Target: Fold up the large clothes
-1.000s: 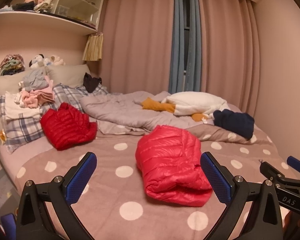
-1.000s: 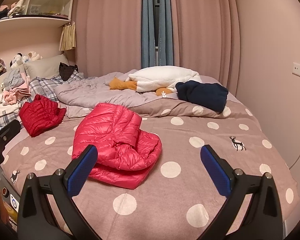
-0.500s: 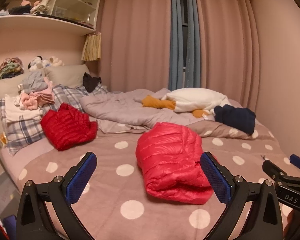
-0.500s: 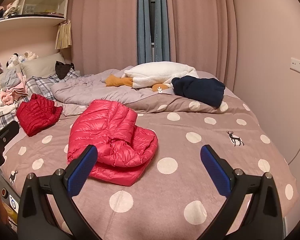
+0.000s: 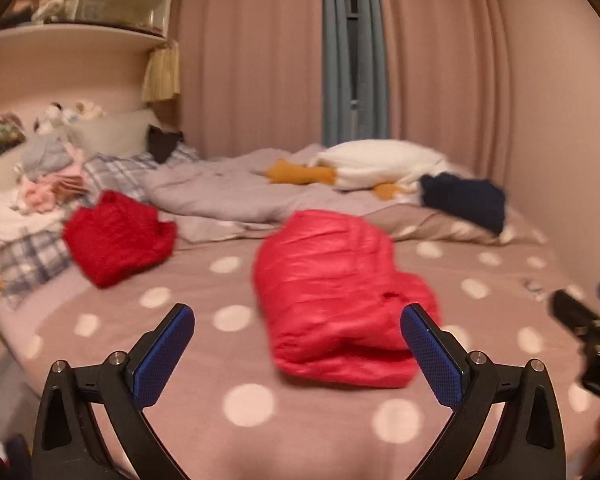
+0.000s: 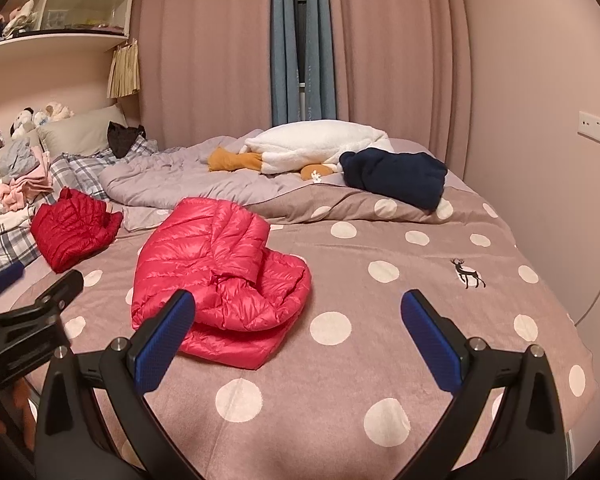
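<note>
Pink puffer jacket (image 6: 220,276) lies bundled mid-bed on the dotted blanket (image 6: 380,360), toward its near edge. Both grippers, left (image 5: 298,344) and right (image 6: 298,330), hover over that edge, jaws spread wide, empty. A red jacket (image 6: 74,232) rests near the pillows.

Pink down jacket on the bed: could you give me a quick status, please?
Left tongs open, right tongs open, both empty. Pink down jacket bunched on the polka-dot bedspread, untouched. Nothing blocking.
</note>
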A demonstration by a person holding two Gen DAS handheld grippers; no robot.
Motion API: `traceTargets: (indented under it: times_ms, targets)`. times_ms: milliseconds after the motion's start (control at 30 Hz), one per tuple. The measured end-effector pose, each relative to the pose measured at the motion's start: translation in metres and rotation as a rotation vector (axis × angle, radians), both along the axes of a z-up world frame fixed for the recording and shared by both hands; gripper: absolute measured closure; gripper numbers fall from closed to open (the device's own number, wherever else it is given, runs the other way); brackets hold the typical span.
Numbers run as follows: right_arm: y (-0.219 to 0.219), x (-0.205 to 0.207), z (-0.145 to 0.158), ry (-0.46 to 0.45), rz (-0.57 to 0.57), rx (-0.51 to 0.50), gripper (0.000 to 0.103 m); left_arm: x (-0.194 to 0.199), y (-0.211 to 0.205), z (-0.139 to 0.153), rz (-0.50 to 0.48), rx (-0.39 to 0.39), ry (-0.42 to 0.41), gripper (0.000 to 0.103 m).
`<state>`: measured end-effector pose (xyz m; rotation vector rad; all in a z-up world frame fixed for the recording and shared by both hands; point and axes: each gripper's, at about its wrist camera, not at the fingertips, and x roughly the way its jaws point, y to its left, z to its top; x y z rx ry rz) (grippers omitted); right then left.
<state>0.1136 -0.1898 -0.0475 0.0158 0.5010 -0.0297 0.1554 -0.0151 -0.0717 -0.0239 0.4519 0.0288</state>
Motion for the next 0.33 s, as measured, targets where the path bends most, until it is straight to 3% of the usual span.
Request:
traceTargets:
  times_ms: [100, 333]
  targets:
    - [-0.005, -0.001, 0.000, -0.003, -0.013, 0.016, 0.000, -0.010, -0.004, 0.005, 0.037, 0.043, -0.045, 0.001]
    - [-0.010, -0.001, -0.001, 0.004, -0.031, 0.019, 0.000, -0.015, 0.000, 0.010, 0.070, 0.030, -0.083, 0.001]
